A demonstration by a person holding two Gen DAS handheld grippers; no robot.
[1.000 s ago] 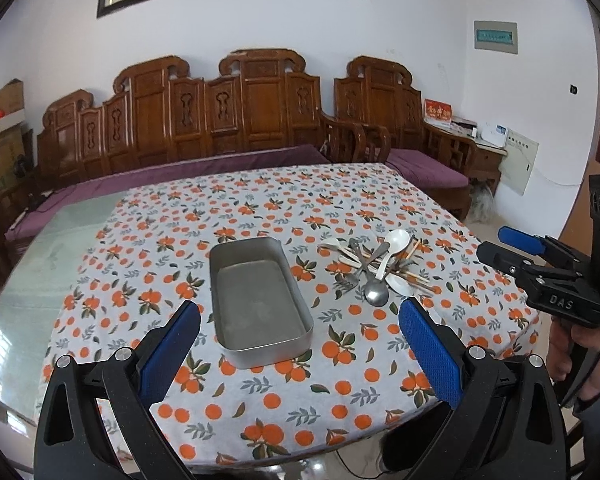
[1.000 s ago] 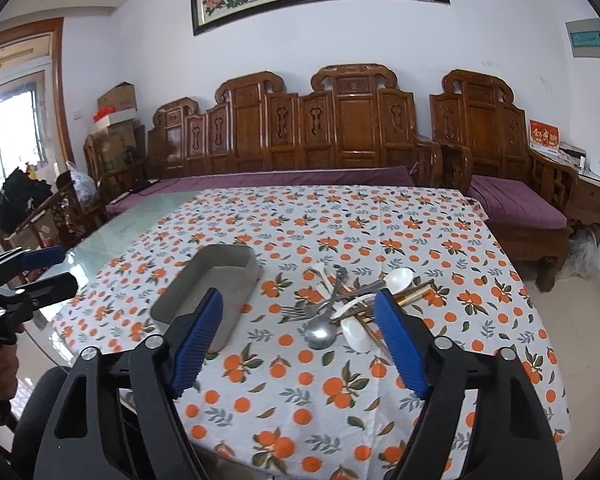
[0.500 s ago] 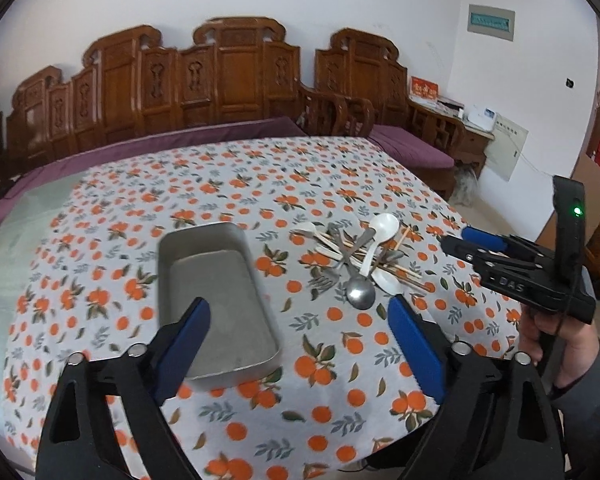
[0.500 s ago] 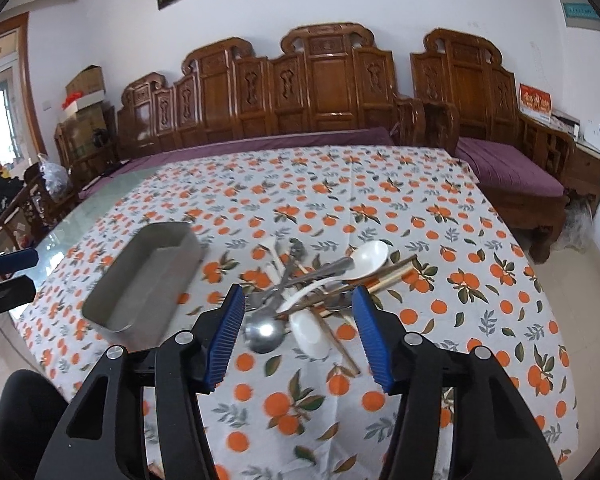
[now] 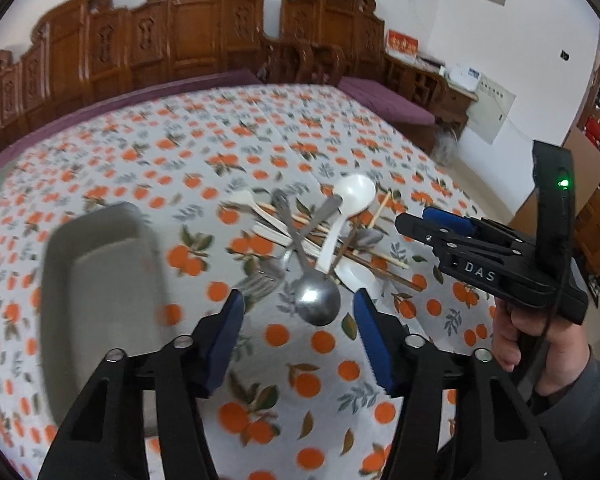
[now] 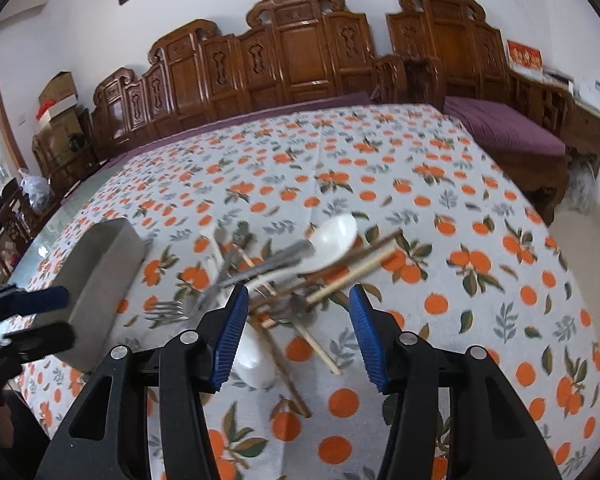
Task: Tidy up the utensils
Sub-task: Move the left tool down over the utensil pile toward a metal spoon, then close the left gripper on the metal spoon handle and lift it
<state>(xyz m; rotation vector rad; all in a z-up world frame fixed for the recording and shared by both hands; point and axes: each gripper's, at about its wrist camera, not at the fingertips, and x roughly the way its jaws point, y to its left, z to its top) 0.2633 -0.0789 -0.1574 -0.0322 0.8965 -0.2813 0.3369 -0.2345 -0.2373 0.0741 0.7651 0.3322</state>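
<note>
A heap of utensils lies on the orange-print tablecloth: a steel spoon [image 5: 315,300], a white plastic spoon [image 5: 354,196], a fork [image 6: 168,312] and several wooden chopsticks [image 6: 352,276]. An empty metal tray [image 5: 100,296] sits to their left. My left gripper [image 5: 298,308] hovers over the steel spoon's bowl, jaws closing, pads not touching it. My right gripper [image 6: 296,300] hangs over the chopstick ends and spoon handles, jaws closing, nothing pinched. In the left wrist view the right gripper [image 5: 432,222] reaches in from the right, held by a hand [image 5: 540,344].
Carved wooden benches [image 6: 300,52] with purple cushions [image 6: 508,128] stand behind the table. The tablecloth [image 5: 260,128] stretches beyond the heap. Boxes [image 6: 58,96] are stacked at far left. The left gripper's fingers [image 6: 44,300] show at the left edge beside the tray [image 6: 100,276].
Both grippers dropped down and moved in over the utensil heap. Both sets of jaws narrowed. The view tilted more steeply down at the table.
</note>
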